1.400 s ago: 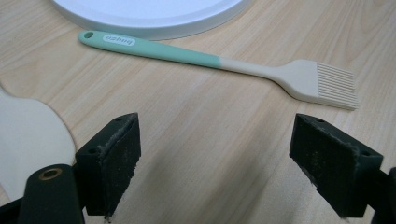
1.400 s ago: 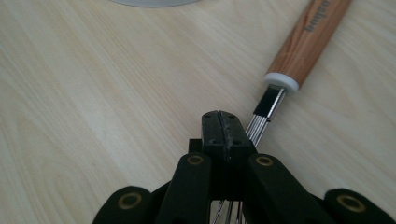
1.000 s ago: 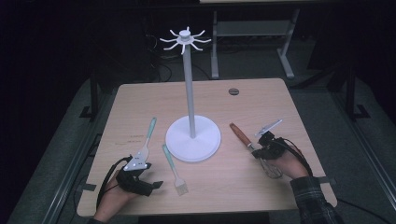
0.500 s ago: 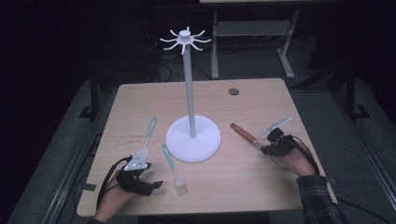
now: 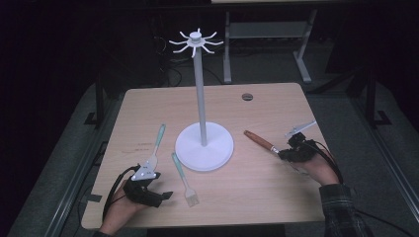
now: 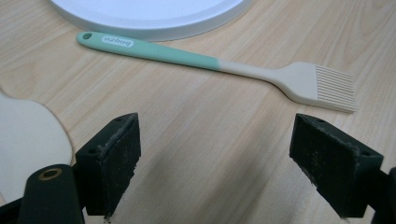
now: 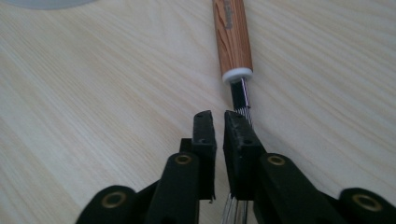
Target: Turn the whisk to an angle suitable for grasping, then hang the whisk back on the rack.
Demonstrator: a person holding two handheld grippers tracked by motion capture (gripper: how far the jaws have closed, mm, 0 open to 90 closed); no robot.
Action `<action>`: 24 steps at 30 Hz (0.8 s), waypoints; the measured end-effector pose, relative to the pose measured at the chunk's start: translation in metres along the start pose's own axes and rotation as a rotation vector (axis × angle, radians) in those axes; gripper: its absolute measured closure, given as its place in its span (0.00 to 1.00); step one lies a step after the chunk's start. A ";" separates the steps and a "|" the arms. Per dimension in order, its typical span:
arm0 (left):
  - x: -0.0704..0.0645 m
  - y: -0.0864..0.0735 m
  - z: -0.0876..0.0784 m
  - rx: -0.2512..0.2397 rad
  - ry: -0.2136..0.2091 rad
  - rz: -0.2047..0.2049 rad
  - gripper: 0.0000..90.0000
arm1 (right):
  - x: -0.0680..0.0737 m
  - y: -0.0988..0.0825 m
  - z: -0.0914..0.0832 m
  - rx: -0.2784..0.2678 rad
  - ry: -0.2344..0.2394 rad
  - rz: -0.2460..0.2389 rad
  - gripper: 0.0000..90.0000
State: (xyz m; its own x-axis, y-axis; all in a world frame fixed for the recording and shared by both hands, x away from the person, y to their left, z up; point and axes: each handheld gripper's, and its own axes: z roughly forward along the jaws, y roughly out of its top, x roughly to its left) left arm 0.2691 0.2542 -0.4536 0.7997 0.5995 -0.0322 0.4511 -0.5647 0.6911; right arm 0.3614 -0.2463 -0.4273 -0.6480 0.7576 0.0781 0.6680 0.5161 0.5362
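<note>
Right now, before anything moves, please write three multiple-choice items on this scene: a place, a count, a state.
1. Where is the brush?
A) on the table beside the stand
B) on a hook
C) on the floor
2. How many tools have green handles?
A) one
B) two
C) four
3. The left gripper is
A) shut on the brush
B) shut empty
C) open
1A, it lies by the white base; 2B, brush and spatula; 3C, bare table shows between its jaws.
</note>
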 end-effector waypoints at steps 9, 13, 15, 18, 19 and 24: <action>0.000 0.000 -0.002 -0.020 -0.003 -0.016 0.18 | 0.008 0.008 -0.005 -0.038 -0.009 0.014 0.71; 0.000 0.000 -0.002 -0.015 0.000 -0.011 0.18 | 0.011 0.013 -0.007 -0.047 -0.004 0.006 0.69; 0.000 0.000 -0.002 -0.015 0.000 -0.013 0.18 | 0.011 0.017 -0.006 -0.046 -0.010 -0.002 0.68; -0.001 0.000 -0.002 -0.017 0.000 -0.016 0.18 | 0.011 0.024 -0.005 -0.044 -0.014 -0.011 0.65; 0.000 0.000 -0.002 -0.016 0.000 -0.015 0.18 | 0.012 0.027 -0.004 -0.041 -0.020 -0.019 0.65; -0.001 0.000 -0.001 -0.021 -0.005 -0.017 0.18 | 0.011 0.041 0.001 -0.022 -0.033 -0.055 0.64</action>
State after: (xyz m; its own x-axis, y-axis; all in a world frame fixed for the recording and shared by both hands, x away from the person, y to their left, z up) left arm 0.2682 0.2540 -0.4527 0.7938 0.6064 -0.0475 0.4566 -0.5425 0.7052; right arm 0.3821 -0.2161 -0.4057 -0.6709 0.7413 0.0208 0.6233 0.5485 0.5574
